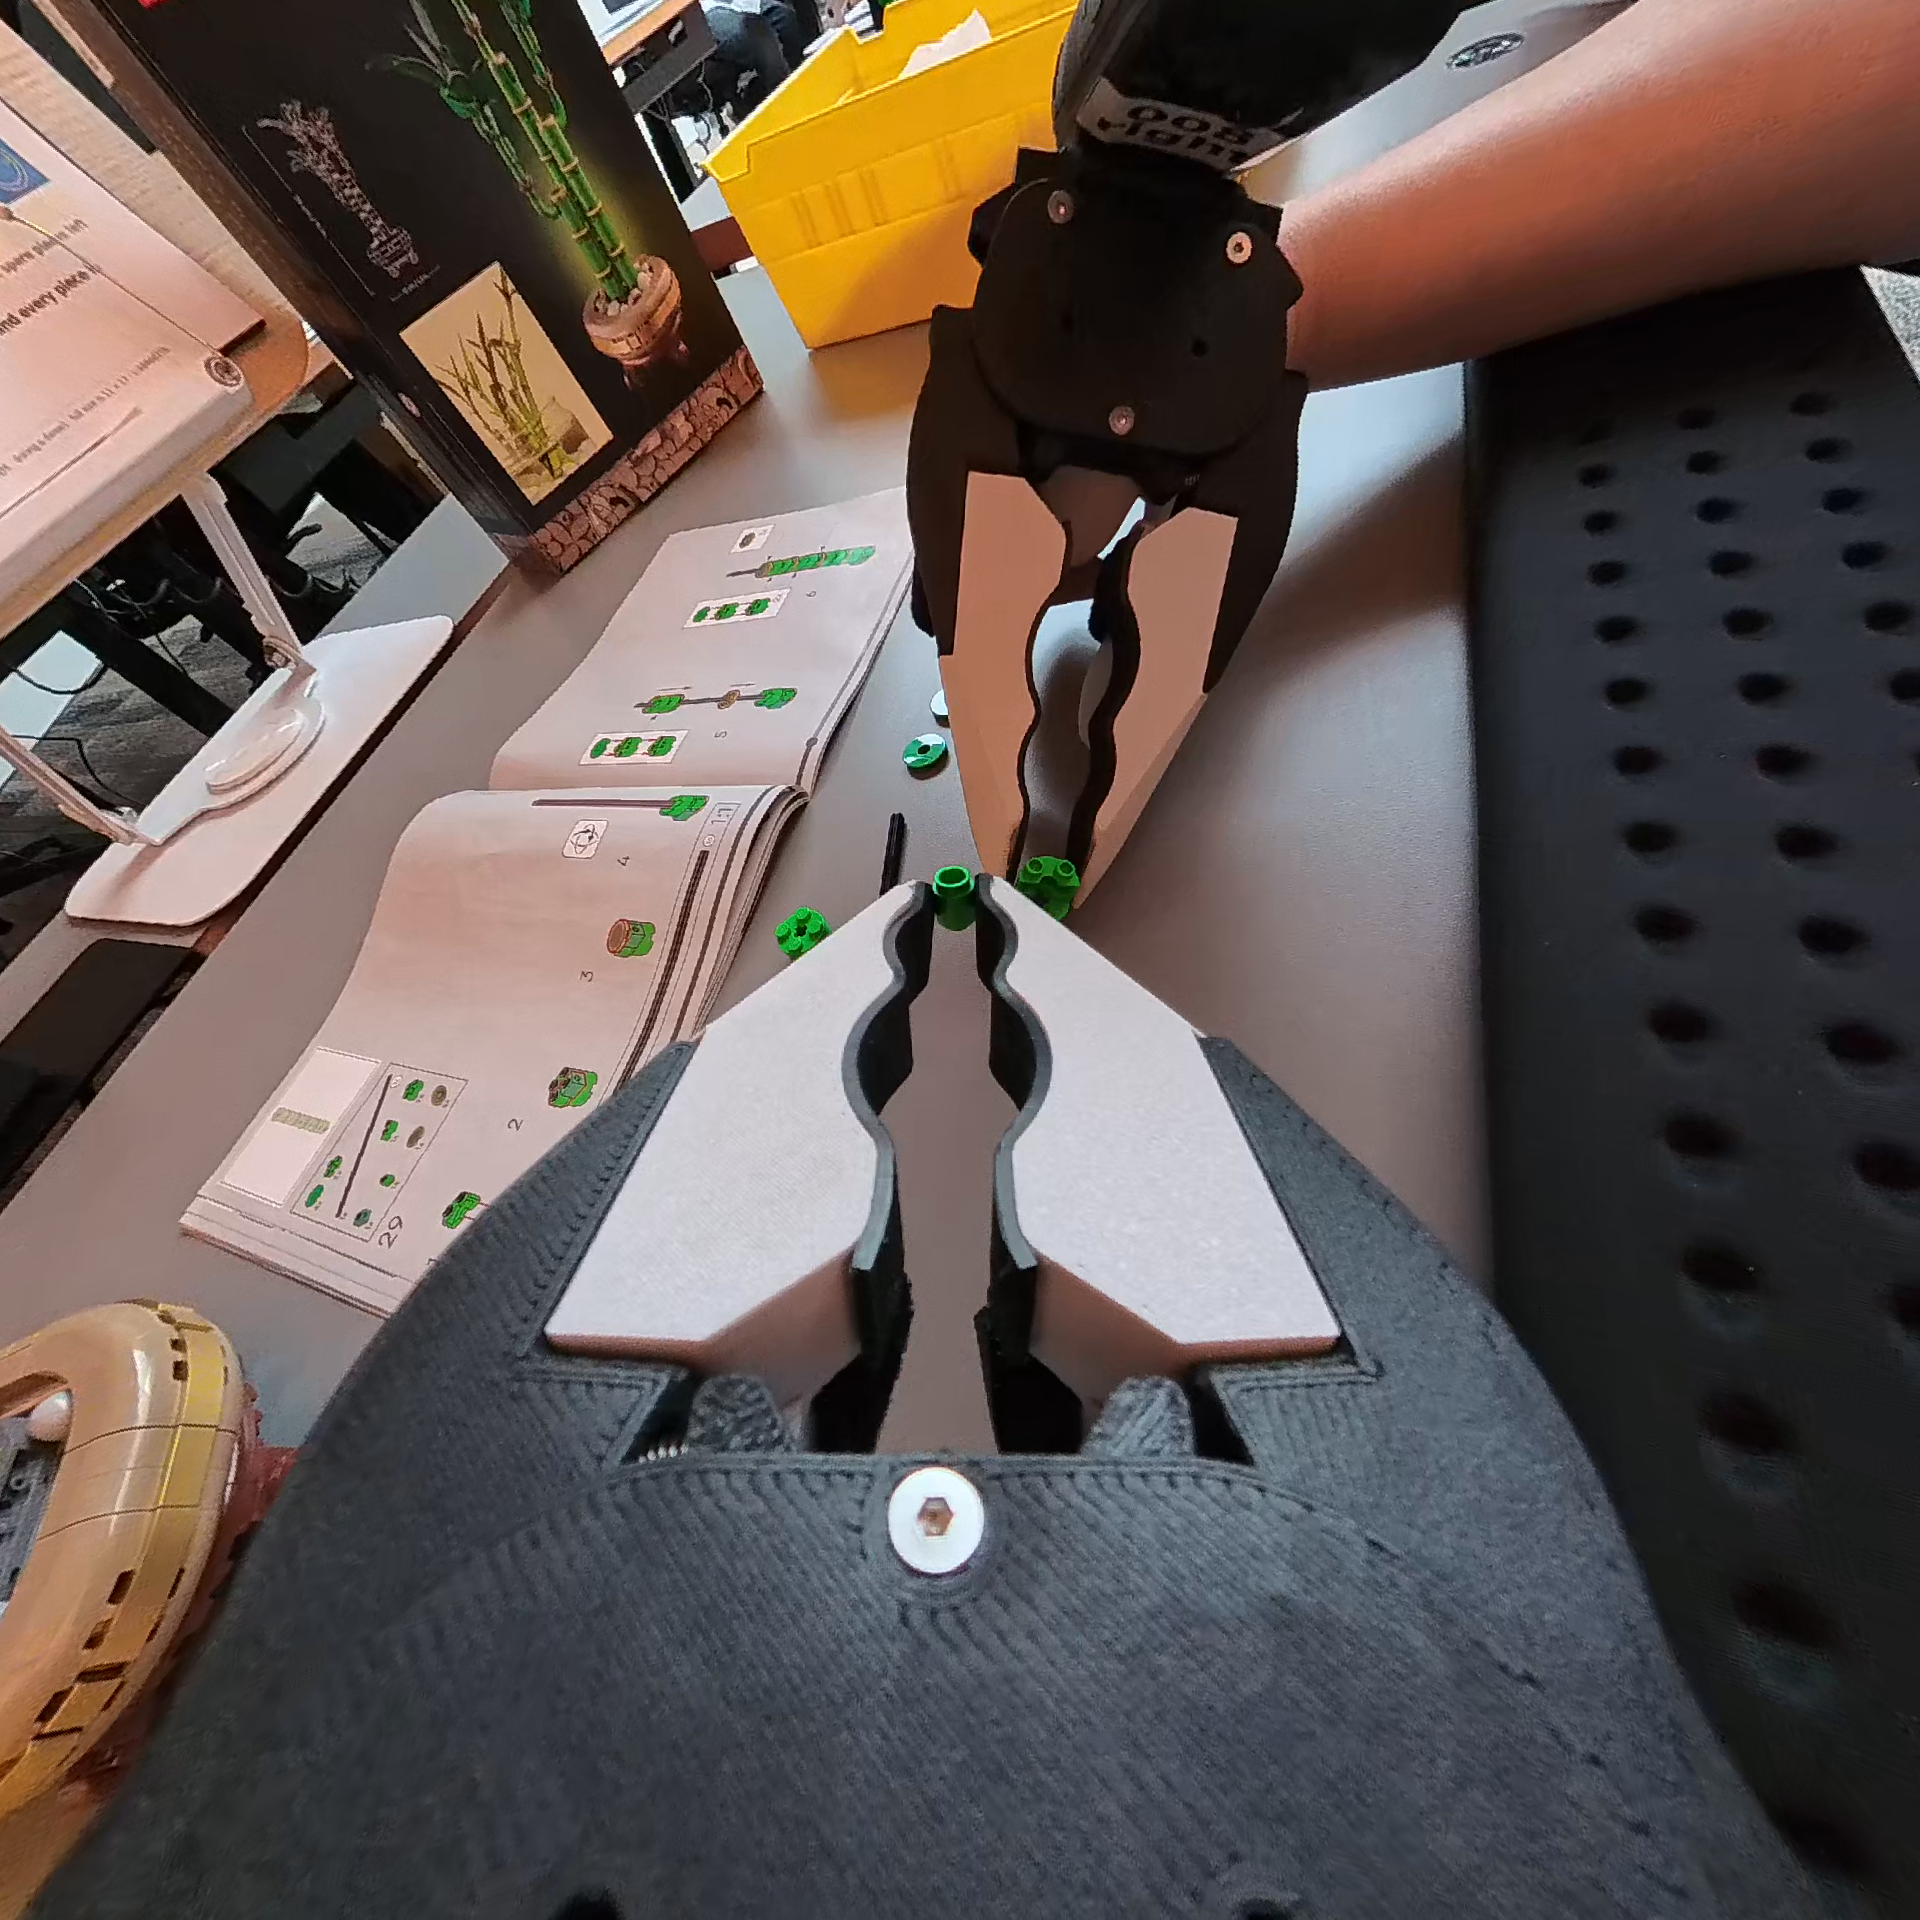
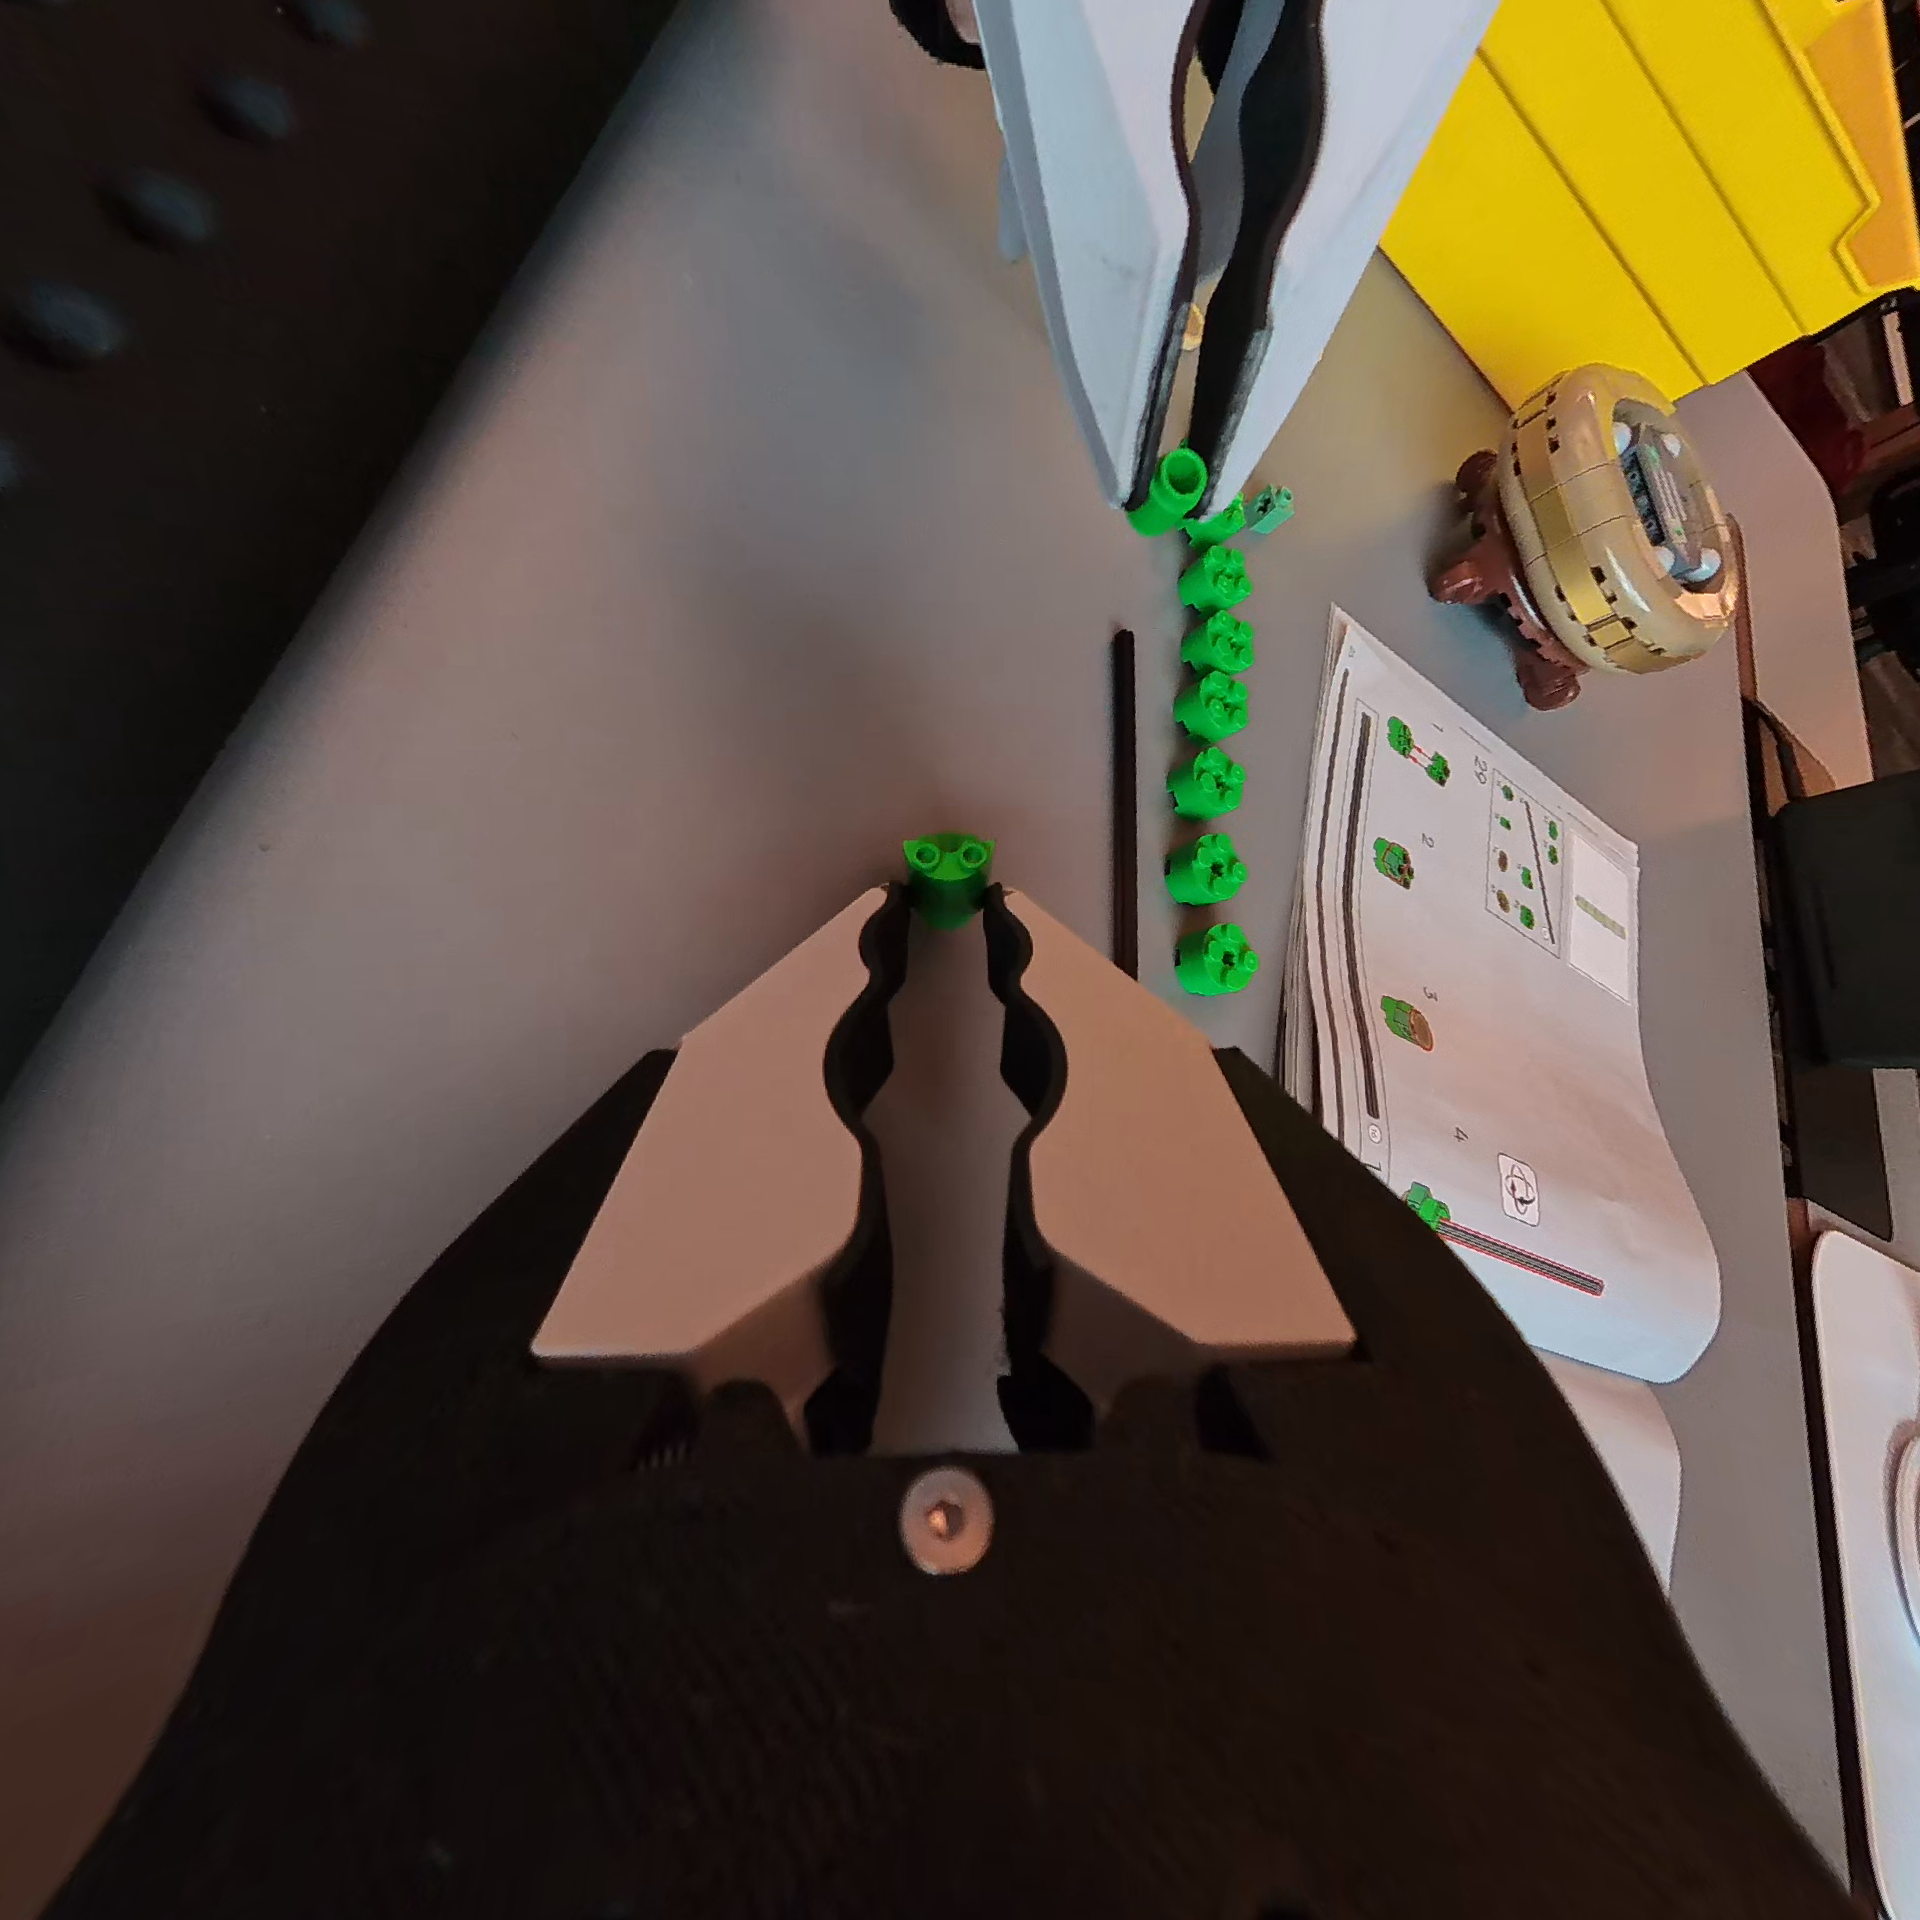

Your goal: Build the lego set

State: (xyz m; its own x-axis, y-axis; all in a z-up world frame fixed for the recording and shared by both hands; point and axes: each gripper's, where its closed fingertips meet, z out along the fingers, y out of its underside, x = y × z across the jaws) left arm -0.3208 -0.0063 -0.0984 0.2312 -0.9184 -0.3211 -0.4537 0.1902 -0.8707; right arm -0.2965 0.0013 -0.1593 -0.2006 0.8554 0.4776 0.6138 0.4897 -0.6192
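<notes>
- Clamped at the fingertips of the left gripper [image 1: 951,902] is a small green round piece [image 1: 953,896], the jaws nearly closed on it.
- Pinched likewise by the right gripper [image 2: 943,902] is a green studded brick [image 2: 945,878], just above the grey table [image 2: 644,727].
- Six green bricks [image 2: 1210,774] are lined up beside a black rod [image 2: 1124,800] and an open instruction booklet [image 2: 1507,1039].
- Something white is glimpsed inside the yellow bin [image 1: 883,197]; it cannot be identified.
</notes>
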